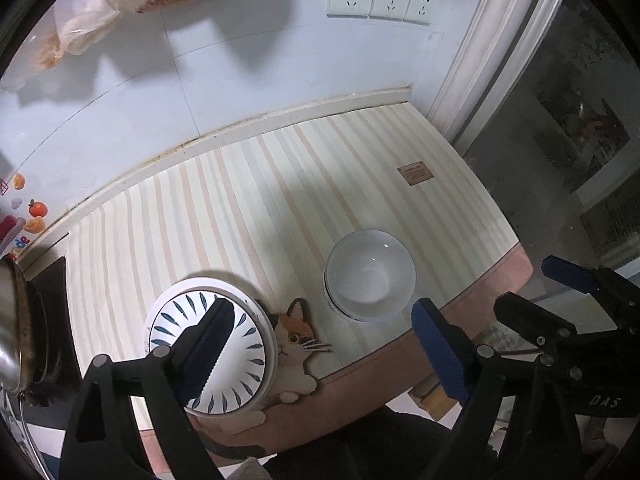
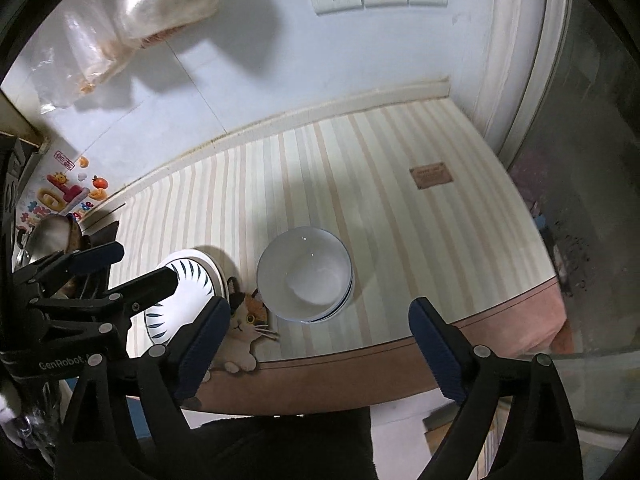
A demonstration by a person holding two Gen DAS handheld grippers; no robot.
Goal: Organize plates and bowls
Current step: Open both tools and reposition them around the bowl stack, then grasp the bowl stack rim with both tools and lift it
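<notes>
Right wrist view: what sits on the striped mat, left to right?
Patterned plate stack → cat-shaped coaster → white bowls → brown label patch.

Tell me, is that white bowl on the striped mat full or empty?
Empty: the white bowl sits upright, its bare glossy inside showing down to the bottom, nested in another bowl.

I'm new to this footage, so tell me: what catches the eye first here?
Two piles of dishes on the striped mat: blue-patterned plates at the left, nested white bowls at the right. A cat-shaped coaster peeks out between them, and both grippers, left and right, hover open above.
</notes>
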